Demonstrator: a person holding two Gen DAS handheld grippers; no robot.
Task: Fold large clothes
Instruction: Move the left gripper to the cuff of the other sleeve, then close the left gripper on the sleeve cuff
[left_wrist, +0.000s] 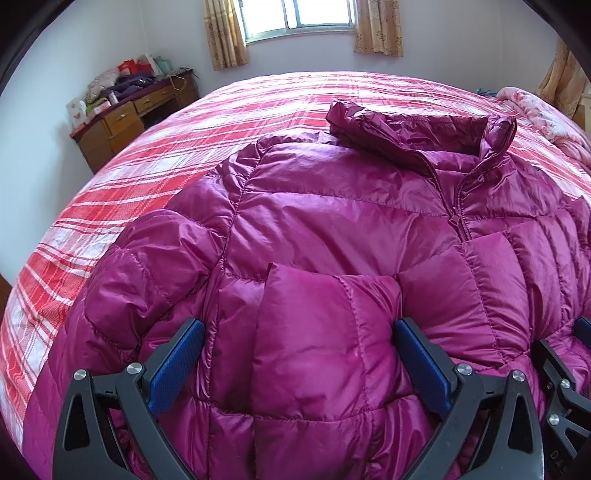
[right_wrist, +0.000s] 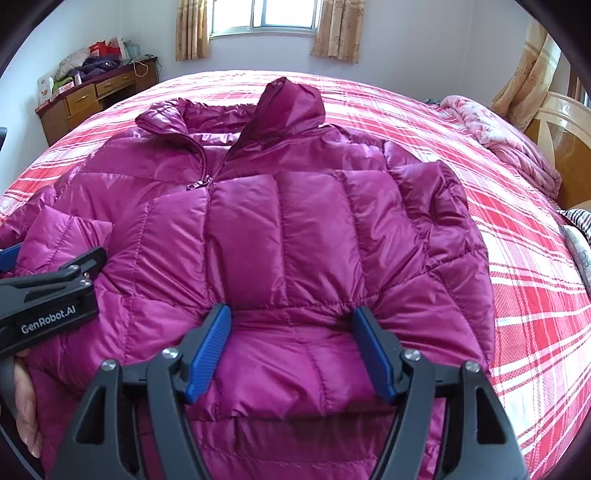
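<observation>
Bulging between both spread jaws, the near hem of the quilted magenta down jacket (right_wrist: 288, 229) fills the left gripper (left_wrist: 299, 365) and the right gripper (right_wrist: 291, 350), seemingly clamped. Its glossy length runs away, collar farthest, across the red plaid bed (right_wrist: 517, 206).

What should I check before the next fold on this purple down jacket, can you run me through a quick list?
1. Left tool around a ridge of the jacket: ok, though whether the blue pads actually press it: cannot tell.
2. Right tool astride a fold of fabric: ok; firm grip: cannot tell.
3. Both sleeves folded in over the front: ok.
4. Zipper closed to the chest: ok.
5. Collar flat: not ok, it stands up.
6. Bedspread free beyond the jacket: ok.
</observation>
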